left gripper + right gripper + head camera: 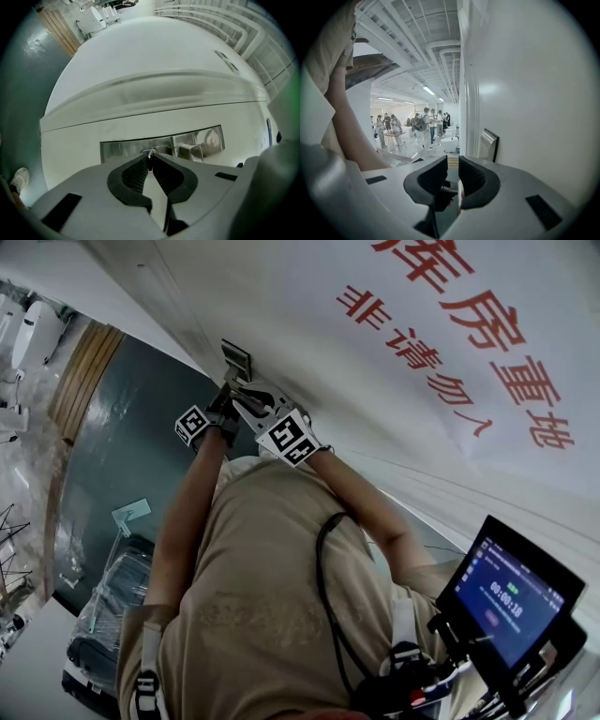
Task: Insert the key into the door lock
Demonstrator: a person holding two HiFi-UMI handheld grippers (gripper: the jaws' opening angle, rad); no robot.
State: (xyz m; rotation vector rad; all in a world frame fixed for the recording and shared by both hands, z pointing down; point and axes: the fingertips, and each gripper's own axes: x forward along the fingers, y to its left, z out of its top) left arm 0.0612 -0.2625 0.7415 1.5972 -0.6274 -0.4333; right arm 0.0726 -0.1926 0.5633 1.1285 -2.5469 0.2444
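My left gripper point(149, 160) is shut on a small metal key point(148, 152), whose tip shows just past the pads. It sits against the steel lock plate point(161, 144) on the white door point(154, 61). A handle stub point(197, 151) and a round part point(213, 138) sit further right on the plate. My right gripper point(453, 174) stands open with nothing between its pads, beside the door, with the lock plate point(489, 144) ahead to its right. In the head view both marker cubes, left point(192, 425) and right point(291, 437), sit just below the lock plate point(236, 360).
The white door point(422, 427) carries red lettering. A tablet screen point(511, 592) hangs at my lower right. A wrapped suitcase point(112, 606) lies on the dark green floor point(122, 437). Several people point(424, 124) stand around tables far off in the hall.
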